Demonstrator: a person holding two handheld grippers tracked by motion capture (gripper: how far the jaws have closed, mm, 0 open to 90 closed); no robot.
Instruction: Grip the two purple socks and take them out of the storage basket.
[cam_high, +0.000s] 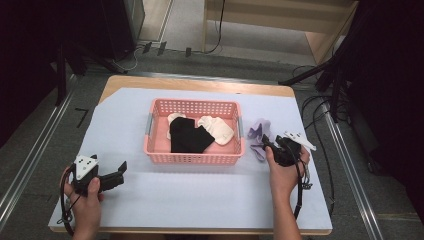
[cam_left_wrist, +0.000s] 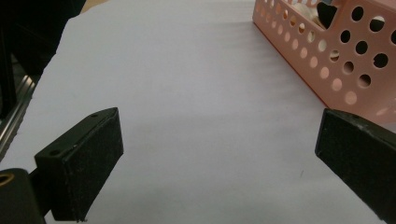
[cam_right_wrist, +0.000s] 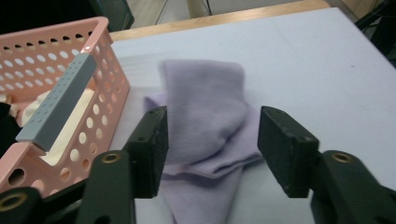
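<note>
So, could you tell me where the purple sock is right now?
The purple sock lies on the table's white cover, just right of the pink basket in the high view, with the open right gripper straddling it, its pads not yet pressing.

No legible text, label or number — anywhere.

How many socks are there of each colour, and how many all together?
Purple socks, beside the basket: 1
Black socks, in the basket: 1
Cream socks, in the basket: 1
Total: 3, counting each folded bundle as one.
</note>
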